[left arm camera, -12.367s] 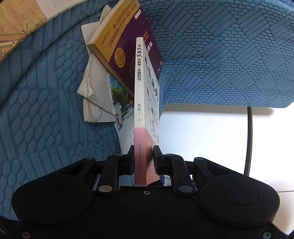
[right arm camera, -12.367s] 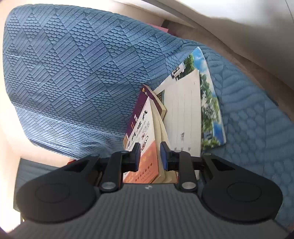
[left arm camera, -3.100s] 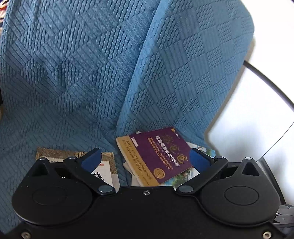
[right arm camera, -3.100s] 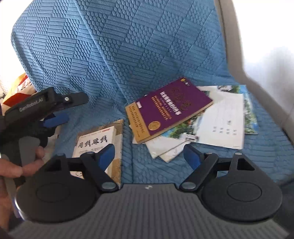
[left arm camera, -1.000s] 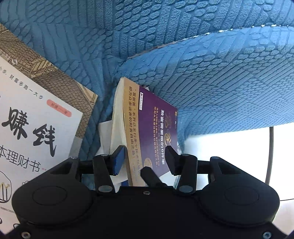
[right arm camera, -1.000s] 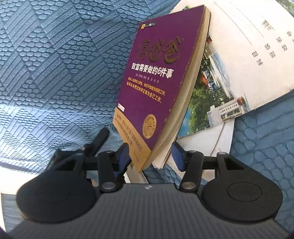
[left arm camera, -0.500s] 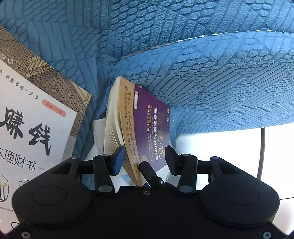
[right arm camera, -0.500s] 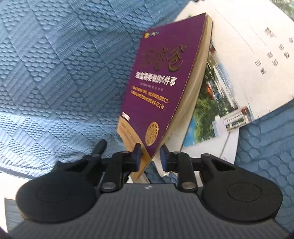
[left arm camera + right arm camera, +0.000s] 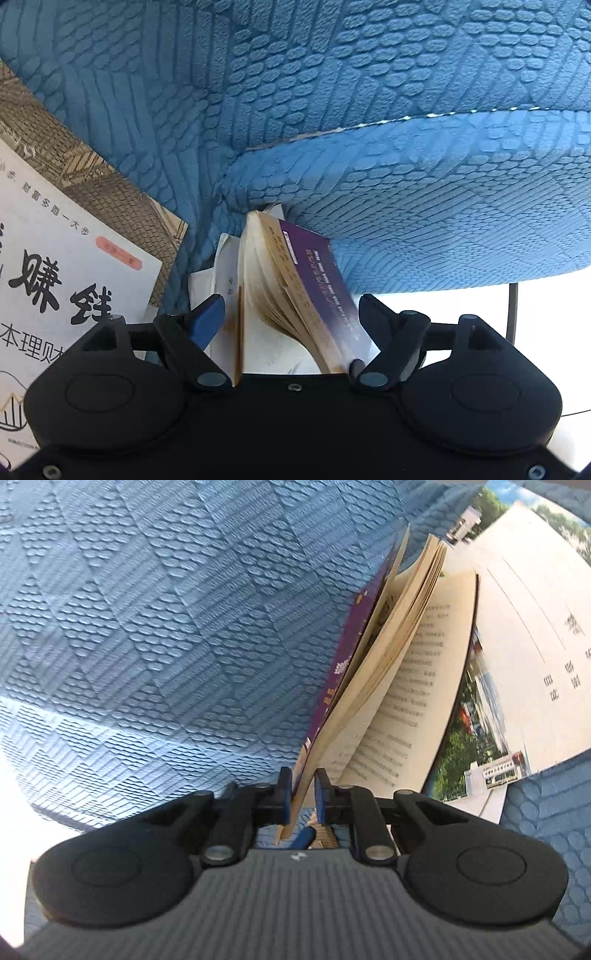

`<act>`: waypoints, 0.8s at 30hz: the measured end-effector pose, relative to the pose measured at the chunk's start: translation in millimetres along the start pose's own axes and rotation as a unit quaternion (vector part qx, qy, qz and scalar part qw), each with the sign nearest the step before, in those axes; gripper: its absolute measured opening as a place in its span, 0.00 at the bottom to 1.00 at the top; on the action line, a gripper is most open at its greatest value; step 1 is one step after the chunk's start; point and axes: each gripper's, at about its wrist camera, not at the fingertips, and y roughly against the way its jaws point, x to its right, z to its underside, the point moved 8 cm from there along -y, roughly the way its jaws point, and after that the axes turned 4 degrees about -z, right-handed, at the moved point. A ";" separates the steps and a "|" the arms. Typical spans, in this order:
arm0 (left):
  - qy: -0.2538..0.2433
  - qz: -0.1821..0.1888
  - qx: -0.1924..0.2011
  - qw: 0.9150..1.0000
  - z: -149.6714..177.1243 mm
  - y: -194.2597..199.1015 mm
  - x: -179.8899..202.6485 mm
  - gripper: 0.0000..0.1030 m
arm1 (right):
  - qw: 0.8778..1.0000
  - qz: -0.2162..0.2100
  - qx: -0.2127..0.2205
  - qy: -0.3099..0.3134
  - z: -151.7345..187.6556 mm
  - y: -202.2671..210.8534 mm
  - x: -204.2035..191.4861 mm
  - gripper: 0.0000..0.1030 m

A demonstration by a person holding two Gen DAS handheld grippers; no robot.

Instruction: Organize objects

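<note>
One book parked: white-cover book (image 9: pixel 55 280) lies flat on the blue quilted seat (image 9: pixel 332 110). My right claw (image 9: pixel 303 794) is closing on the purple book (image 9: pixel 343 672)'s front cover and pages, book fanning open. My left claw (image 9: pixel 291 317) is opening, book between, unpinched. Brochure (image 9: pixel 517 627) and papers still loose. Bright floor beyond.

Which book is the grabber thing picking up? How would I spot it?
Look at the blue quilted sofa. On its seat lies a pile of papers with a photo booklet, and the purple book is rising off that pile, pinched in the right gripper, whose jaws are closing. It alone has a purple cover and yellowed pages fanning open.
</note>
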 end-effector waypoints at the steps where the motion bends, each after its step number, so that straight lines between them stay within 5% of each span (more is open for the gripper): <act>1: 0.002 0.001 0.000 1.000 0.9 -2.5 -1.0 0.74 | 1.000 -0.001 0.000 0.001 -0.5 3.2 -0.3 0.15; 17: -0.010 -0.015 -0.040 0.999 25.2 -48.8 -1.7 0.66 | 1.000 -0.020 0.002 -0.010 -3.4 43.8 7.5 0.13; 21: 0.007 -0.007 -0.063 0.998 37.9 -61.2 -7.3 0.48 | 1.000 -0.022 -0.005 -0.021 -1.7 50.1 12.7 0.13; 24: -0.013 -0.016 -0.043 0.999 41.6 -61.2 -2.8 0.37 | 1.000 -0.011 -0.007 -0.022 -1.3 52.9 17.4 0.13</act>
